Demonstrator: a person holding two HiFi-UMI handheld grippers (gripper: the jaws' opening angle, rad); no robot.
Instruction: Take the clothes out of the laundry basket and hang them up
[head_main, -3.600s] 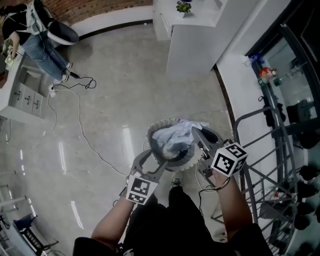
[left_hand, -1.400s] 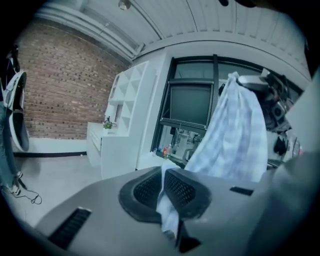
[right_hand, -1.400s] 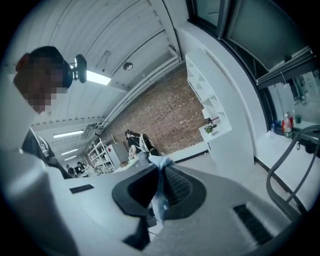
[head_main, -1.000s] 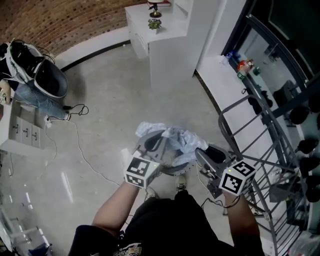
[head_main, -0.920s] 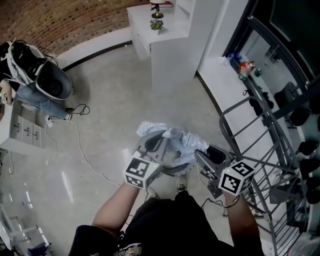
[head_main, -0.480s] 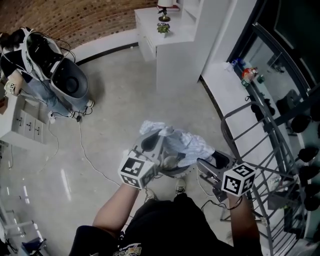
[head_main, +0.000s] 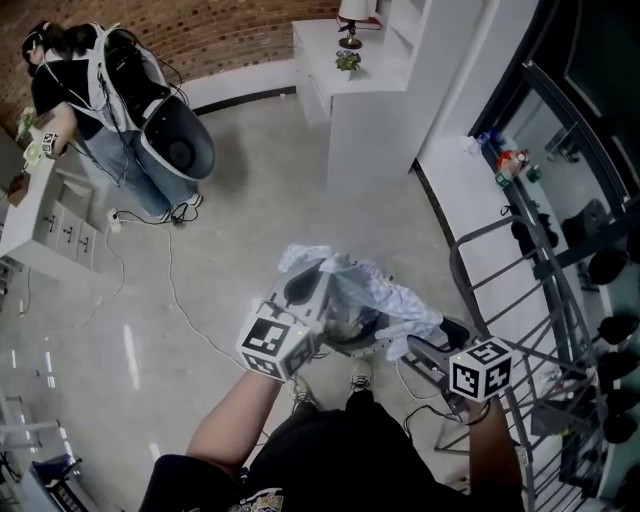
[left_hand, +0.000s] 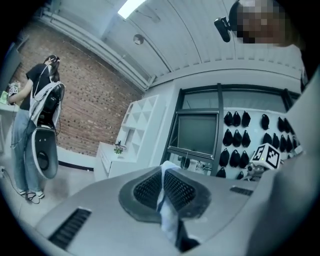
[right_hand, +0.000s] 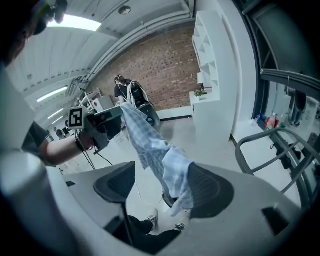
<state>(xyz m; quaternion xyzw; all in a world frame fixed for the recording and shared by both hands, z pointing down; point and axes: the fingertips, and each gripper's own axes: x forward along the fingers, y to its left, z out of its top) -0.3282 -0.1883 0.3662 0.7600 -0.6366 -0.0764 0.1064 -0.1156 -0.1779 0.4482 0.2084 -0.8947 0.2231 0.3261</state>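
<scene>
Having just been opening, the right gripper (head_main: 435, 338) is standing wide, with the garment (head_main: 385, 295) hanging loose between its jaws. The left gripper (head_main: 318, 272) is clamping the garment's other end above the laundry basket (head_main: 345, 338). Beyond it, the drying rack (right_hand: 254, 136) is standing ready, so a fresh right-hand grip is probably coming next.

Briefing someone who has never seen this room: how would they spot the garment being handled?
Find the grey metal rack at the head view's right; just left of it, the left hand-held gripper pinches a crumpled cloth. Its pale blue check stands out from the grey gear around it.
</scene>
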